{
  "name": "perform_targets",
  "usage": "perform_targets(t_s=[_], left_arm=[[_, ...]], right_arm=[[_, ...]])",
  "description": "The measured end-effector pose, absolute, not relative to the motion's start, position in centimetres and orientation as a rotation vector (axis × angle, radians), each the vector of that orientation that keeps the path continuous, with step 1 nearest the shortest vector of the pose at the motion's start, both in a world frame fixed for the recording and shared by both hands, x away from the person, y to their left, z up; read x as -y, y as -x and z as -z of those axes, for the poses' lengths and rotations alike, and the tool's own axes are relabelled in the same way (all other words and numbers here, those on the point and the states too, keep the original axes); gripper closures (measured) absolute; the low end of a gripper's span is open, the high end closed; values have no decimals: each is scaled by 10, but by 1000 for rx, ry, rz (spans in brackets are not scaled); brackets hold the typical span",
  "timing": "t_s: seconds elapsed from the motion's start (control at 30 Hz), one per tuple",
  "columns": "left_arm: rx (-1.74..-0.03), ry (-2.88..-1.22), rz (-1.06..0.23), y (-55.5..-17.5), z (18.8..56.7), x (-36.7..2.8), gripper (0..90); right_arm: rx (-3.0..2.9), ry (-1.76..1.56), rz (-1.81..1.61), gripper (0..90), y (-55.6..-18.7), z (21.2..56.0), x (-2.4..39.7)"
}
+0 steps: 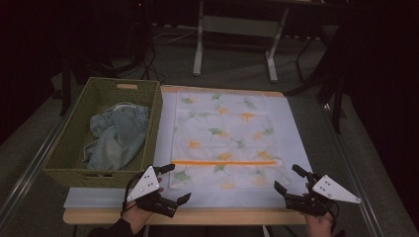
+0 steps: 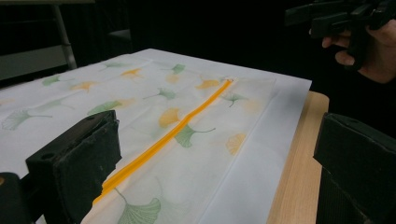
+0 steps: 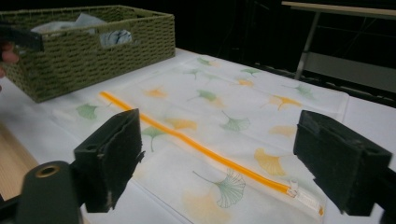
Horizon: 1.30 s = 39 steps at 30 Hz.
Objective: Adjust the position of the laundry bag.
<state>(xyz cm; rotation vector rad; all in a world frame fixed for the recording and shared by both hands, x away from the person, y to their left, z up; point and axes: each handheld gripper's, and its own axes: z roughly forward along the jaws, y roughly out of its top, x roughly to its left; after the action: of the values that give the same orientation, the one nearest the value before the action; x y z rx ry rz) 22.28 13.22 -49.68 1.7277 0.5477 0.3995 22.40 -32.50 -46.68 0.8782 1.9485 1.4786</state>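
A white mesh bag (image 1: pixel 225 133) printed with green and orange leaves lies flat on the table, an orange zipper (image 1: pixel 225 162) running across its near end. My left gripper (image 1: pixel 177 182) hovers open over the bag's near left corner, nothing between its jaws. My right gripper (image 1: pixel 287 178) stands open at the near right corner, also holding nothing. In the left gripper view the zipper (image 2: pixel 163 142) runs away between the left gripper's (image 2: pixel 215 140) jaws. In the right gripper view the right gripper (image 3: pixel 219 154) has its jaws spread over the zipper (image 3: pixel 201 149), whose pull (image 3: pixel 295 189) is near the right jaw.
A green woven basket (image 1: pixel 148 116) holding a crumpled denim garment (image 1: pixel 116 138) stands along the table's left side, beside the bag. A white sheet (image 1: pixel 296 128) covers the tabletop; the bare wooden edge (image 1: pixel 197 216) runs along the front. Table legs (image 1: pixel 198 44) stand behind.
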Motion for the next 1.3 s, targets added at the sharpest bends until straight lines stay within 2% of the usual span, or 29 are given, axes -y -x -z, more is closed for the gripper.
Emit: perform_targets(t_s=[0.43, 0.73, 1.03, 1.3], left_arm=[[-532, -1713, -405, -220, 493, -132, 5], [-515, -1722, -400, -218, 496, -131, 5], [-510, -1723, -395, -218, 497, -129, 5], [-501, -1735, -383, -218, 498, -128, 5]], right_arm=[[-1934, -866, -1512, 108, -223, 466, 325], [-1965, -744, -1546, 107, -219, 448, 309], [-2087, -667, -1540, 126, -240, 441, 284], [-2226, -617, -1537, 136, -260, 457, 250]])
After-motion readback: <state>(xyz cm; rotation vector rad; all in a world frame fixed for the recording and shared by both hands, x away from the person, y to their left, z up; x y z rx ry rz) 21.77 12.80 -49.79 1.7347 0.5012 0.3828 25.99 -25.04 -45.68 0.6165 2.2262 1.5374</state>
